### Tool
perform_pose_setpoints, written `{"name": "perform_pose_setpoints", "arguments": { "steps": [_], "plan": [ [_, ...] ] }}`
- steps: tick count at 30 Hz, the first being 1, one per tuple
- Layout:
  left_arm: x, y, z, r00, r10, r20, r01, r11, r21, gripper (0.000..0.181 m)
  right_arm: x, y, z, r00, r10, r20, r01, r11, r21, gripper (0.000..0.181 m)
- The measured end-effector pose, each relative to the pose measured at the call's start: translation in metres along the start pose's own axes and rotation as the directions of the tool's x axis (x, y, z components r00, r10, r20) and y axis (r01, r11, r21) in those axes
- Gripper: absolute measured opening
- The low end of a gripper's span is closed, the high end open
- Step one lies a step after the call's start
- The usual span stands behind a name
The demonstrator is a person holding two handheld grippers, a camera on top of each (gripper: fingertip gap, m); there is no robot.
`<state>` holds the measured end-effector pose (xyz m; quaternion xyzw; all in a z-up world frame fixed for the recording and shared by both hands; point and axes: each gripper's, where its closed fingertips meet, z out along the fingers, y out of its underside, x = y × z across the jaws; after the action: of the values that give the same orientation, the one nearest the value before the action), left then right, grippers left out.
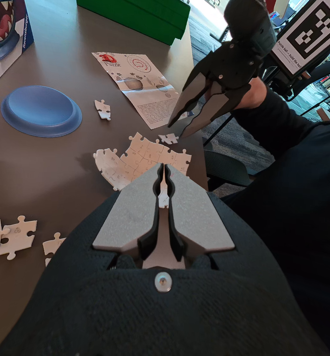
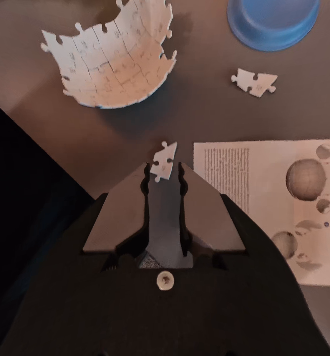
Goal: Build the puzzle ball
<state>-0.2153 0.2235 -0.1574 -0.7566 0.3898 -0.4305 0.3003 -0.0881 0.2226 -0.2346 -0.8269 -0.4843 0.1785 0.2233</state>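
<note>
The half-built puzzle ball (image 1: 141, 159) is a white bowl-shaped shell on the dark table; it also shows in the right wrist view (image 2: 112, 63). My left gripper (image 1: 164, 168) hovers over its near rim with the jaws shut to a thin slit and nothing clamped; white shell shows through the gap. My right gripper (image 2: 163, 165) is open just above a small joined pair of white pieces (image 2: 164, 163) lying near the table's right edge. In the left wrist view the right gripper (image 1: 174, 131) points down at that pair (image 1: 168, 138).
A blue round stand (image 1: 41, 111) (image 2: 272, 23), an instruction leaflet (image 1: 141, 84) (image 2: 266, 202), another joined pair (image 1: 103, 109) (image 2: 254, 84) and loose pieces (image 1: 14, 237) lie on the table. The puzzle box (image 1: 6, 28) and a green box (image 1: 141, 17) stand behind. My right fingertips sit around 15 centimeters from my left ones.
</note>
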Motion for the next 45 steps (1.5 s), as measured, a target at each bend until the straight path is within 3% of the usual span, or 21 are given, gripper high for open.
{"name": "perform_pose_setpoints", "arguments": {
  "steps": [3, 10, 18, 24, 30, 37, 38, 42, 45],
  "plan": [
    [0.000, 0.001, 0.001, 1.000, 0.005, 0.005, -0.005, 1.000, -0.006, 0.000, 0.005, -0.002, 0.015, 0.999, 0.019, -0.027, -0.019, 1.000, -0.010, 0.016],
    [-0.001, 0.002, 0.001, 1.000, -0.010, -0.006, 0.010, 1.000, -0.007, 0.000, 0.006, 0.004, 0.013, 0.998, 0.010, -0.055, -0.012, 0.999, -0.036, 0.017],
    [0.000, 0.001, 0.000, 1.000, -0.008, -0.003, 0.008, 1.000, 0.001, 0.000, 0.003, 0.005, 0.013, 0.990, -0.126, -0.055, 0.124, 0.992, -0.033, 0.032],
    [0.001, 0.002, 0.001, 1.000, -0.001, -0.001, 0.001, 1.000, -0.003, 0.000, -0.005, 0.003, 0.013, 0.998, -0.059, -0.029, 0.059, 0.998, 0.005, 0.041],
    [0.001, 0.003, 0.003, 1.000, -0.006, -0.008, 0.005, 1.000, -0.012, 0.000, 0.000, 0.005, 0.013, 0.993, -0.087, -0.082, 0.093, 0.993, 0.069, 0.021],
    [0.002, 0.001, 0.004, 1.000, -0.006, -0.011, 0.006, 1.000, -0.003, 0.000, 0.006, 0.003, 0.012, 0.988, -0.114, -0.100, 0.124, 0.987, 0.100, 0.018],
    [0.003, 0.001, 0.004, 1.000, -0.008, -0.017, 0.008, 1.000, -0.002, 0.000, 0.008, 0.001, 0.010, 0.988, -0.112, -0.102, 0.123, 0.986, 0.111, 0.000],
    [0.006, -0.003, 0.010, 0.998, -0.032, -0.049, 0.032, 0.999, 0.010, 0.000, 0.009, -0.026, -0.012, 0.993, -0.091, -0.075, 0.106, 0.966, 0.236, 0.000],
    [0.008, -0.003, 0.016, 0.998, -0.028, -0.053, 0.028, 1.000, -0.003, 0.000, 0.021, -0.025, -0.011, 0.991, -0.055, -0.124, 0.078, 0.979, 0.186, 0.000]
  ]
}}
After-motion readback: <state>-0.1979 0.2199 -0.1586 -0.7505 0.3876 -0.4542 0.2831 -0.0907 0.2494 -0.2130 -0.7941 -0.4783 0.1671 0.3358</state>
